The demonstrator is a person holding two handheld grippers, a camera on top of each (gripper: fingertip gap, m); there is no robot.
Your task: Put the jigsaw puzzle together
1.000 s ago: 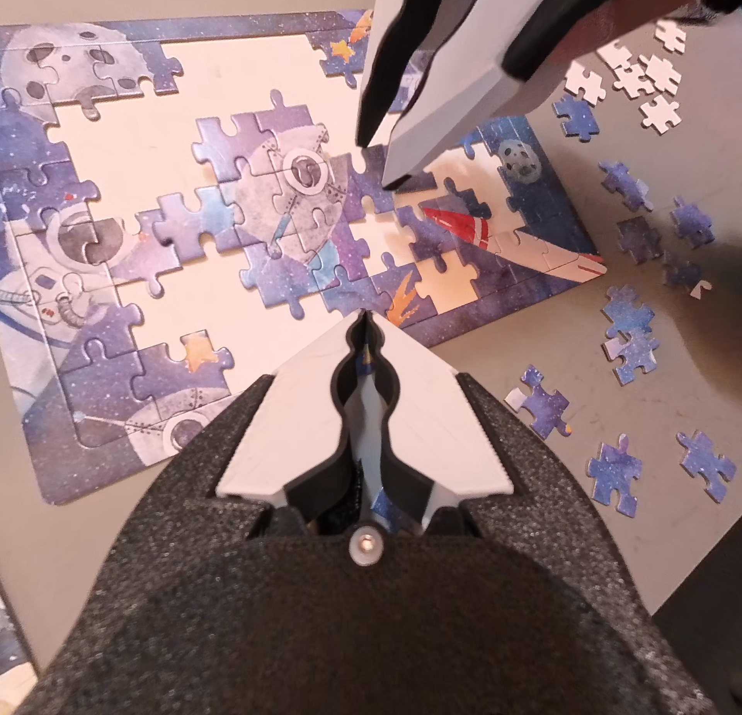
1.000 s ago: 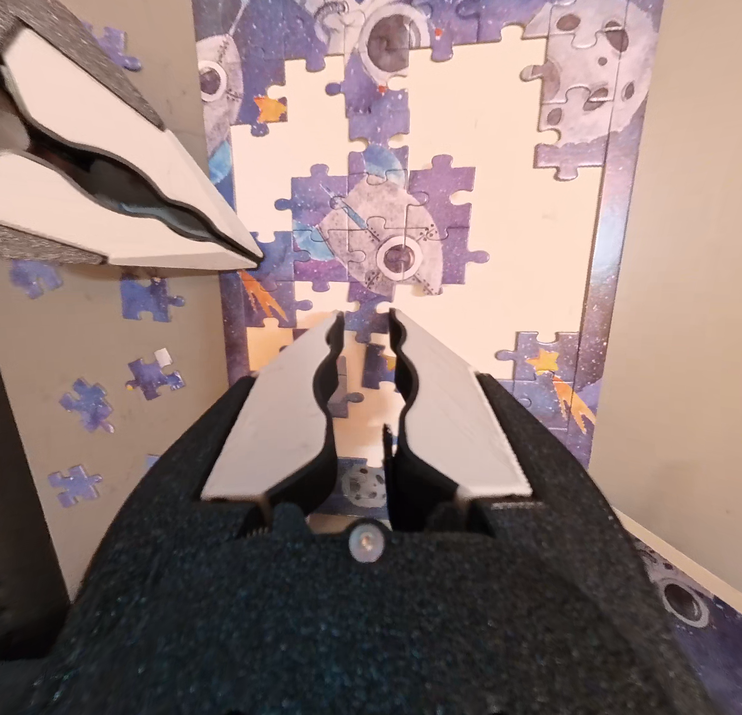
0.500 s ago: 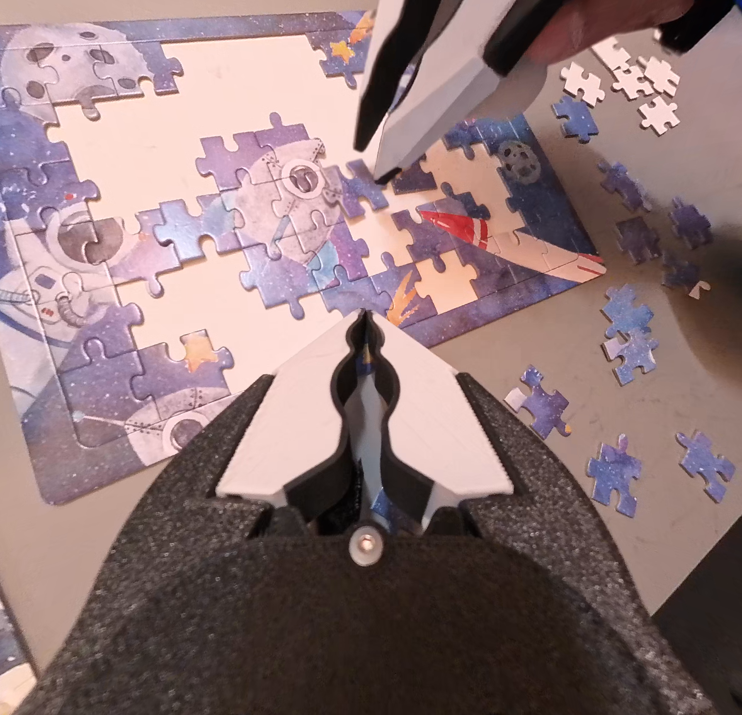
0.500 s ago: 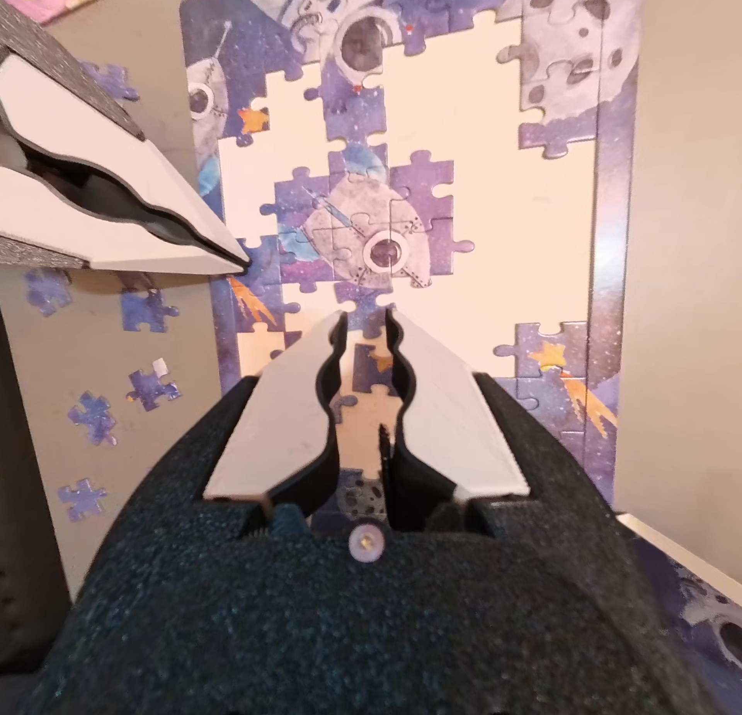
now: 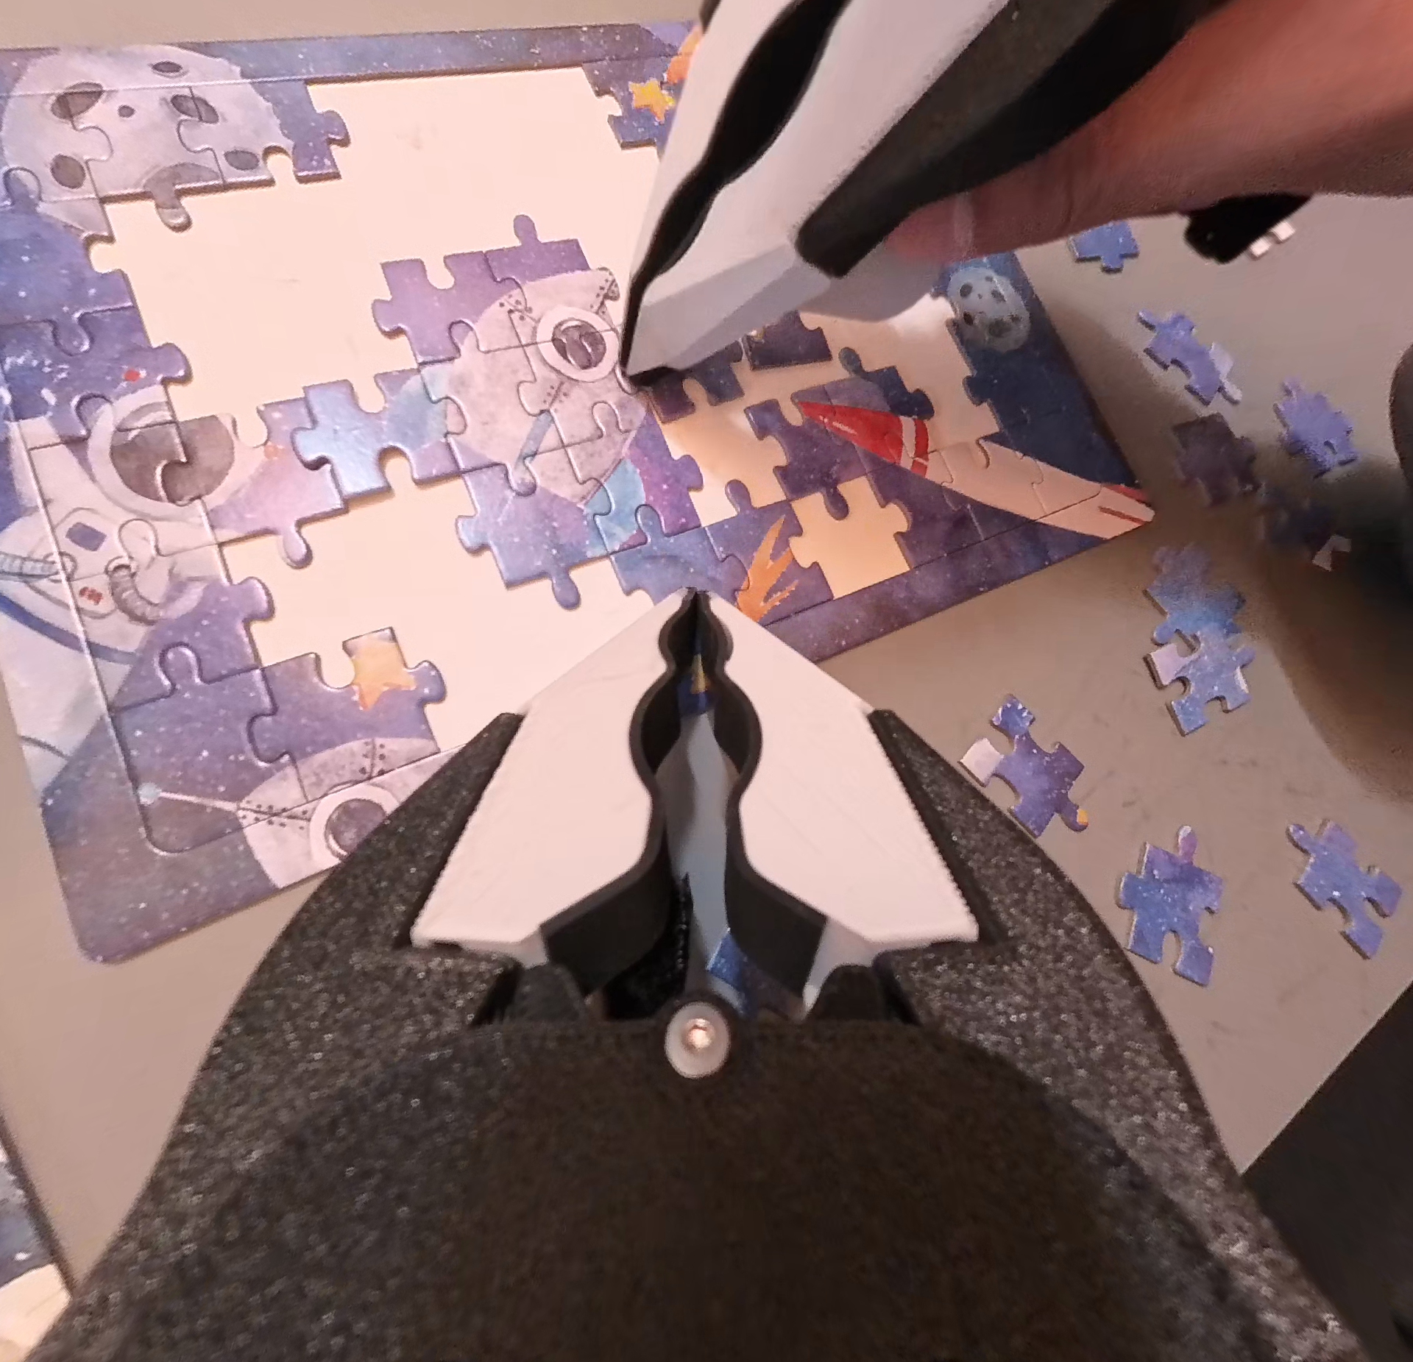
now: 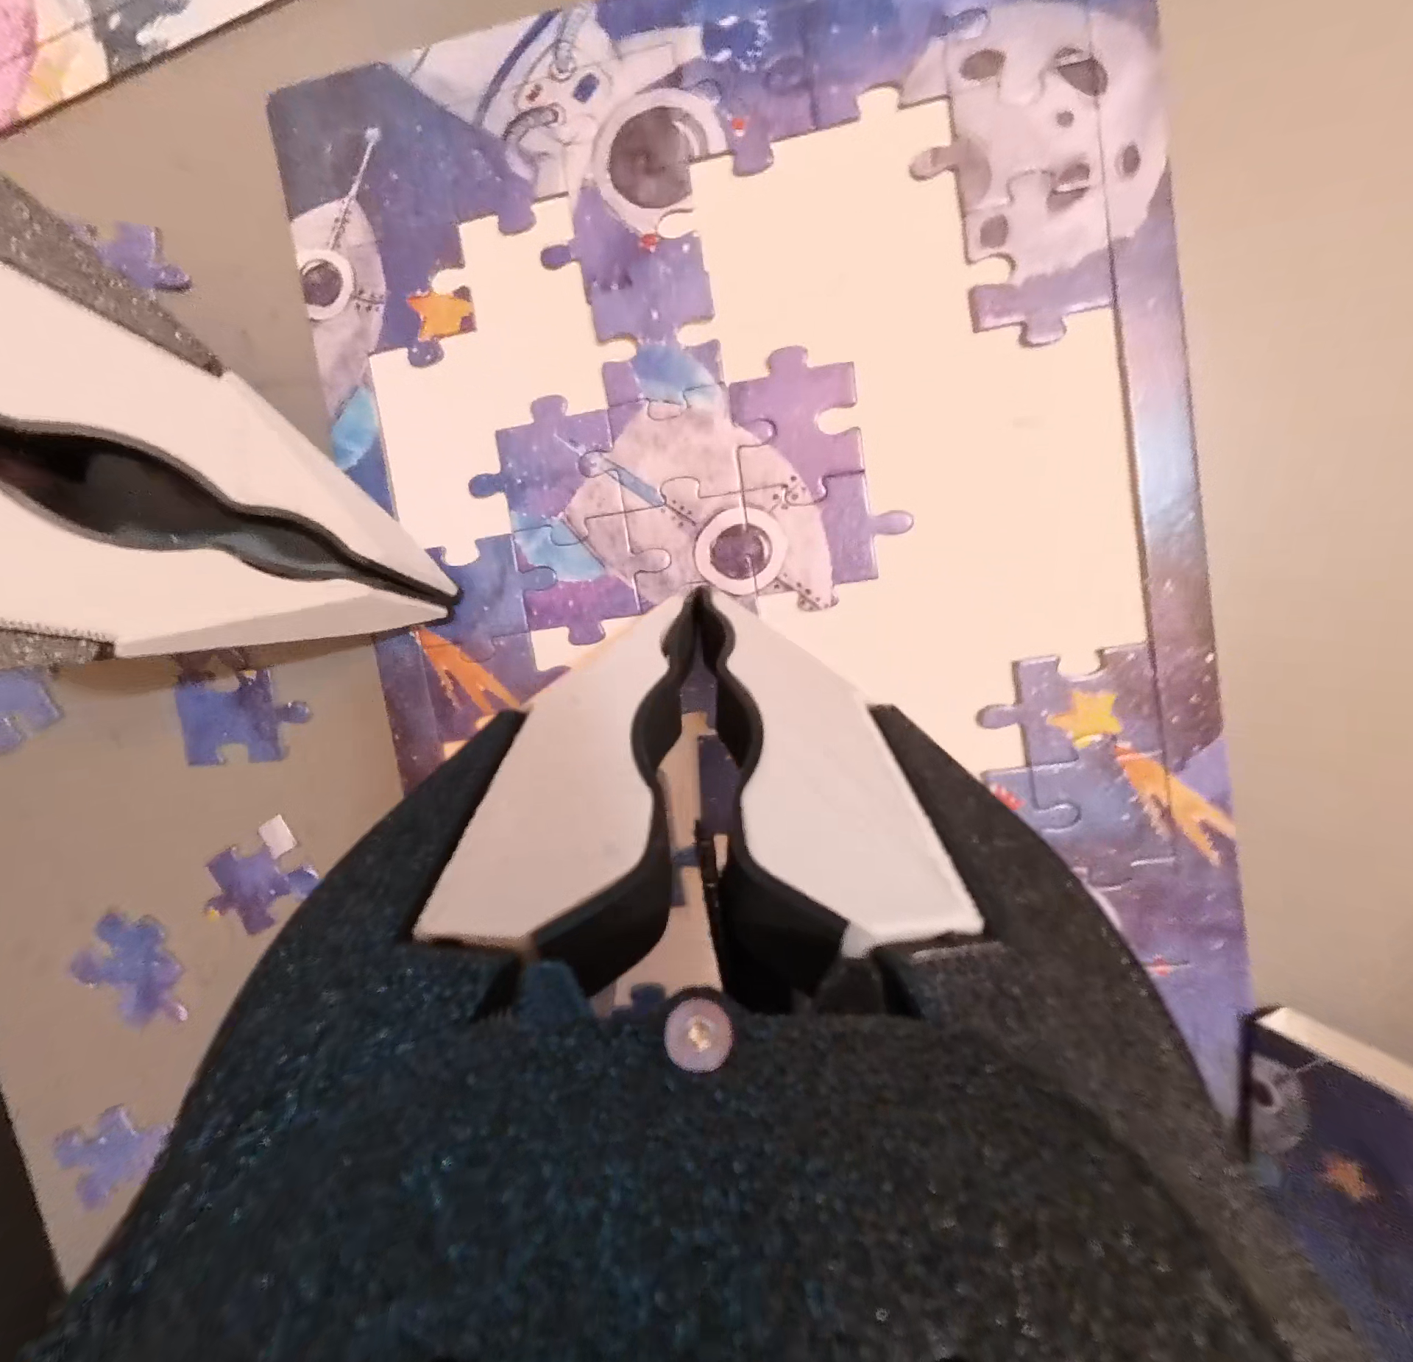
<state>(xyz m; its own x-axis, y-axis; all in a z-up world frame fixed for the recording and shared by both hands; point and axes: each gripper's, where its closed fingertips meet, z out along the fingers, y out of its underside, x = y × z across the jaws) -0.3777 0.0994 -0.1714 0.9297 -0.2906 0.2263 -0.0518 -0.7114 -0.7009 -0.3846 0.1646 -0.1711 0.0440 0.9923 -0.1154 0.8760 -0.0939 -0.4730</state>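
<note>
The space jigsaw board (image 5: 428, 178) lies on the table, part filled, and also shows in the right wrist view (image 6: 841, 270). A joined cluster with a grey satellite (image 5: 550, 377) sits in the middle and shows in the right wrist view too (image 6: 688, 484). My right gripper (image 6: 697, 599) is shut, and nothing shows between its tips. In the left wrist view its tips (image 5: 635, 370) touch the board at the cluster's edge, next to a dark purple piece (image 5: 688, 396). My left gripper (image 5: 696, 599) is shut over the board's near edge. It also shows in the right wrist view (image 6: 447, 599).
Several loose blue pieces (image 5: 1032, 775) lie on the table to the right of the board, and some show in the right wrist view (image 6: 252, 878). A hand (image 5: 1223, 117) holds the right gripper. Another puzzle board (image 6: 153, 10) lies at the far left, and one more (image 6: 1338, 1134) at the near right.
The right gripper's jaws have closed from open, and its tips have come down onto the board by the satellite cluster. The dark purple piece has shifted towards the cluster. The left gripper has stayed put.
</note>
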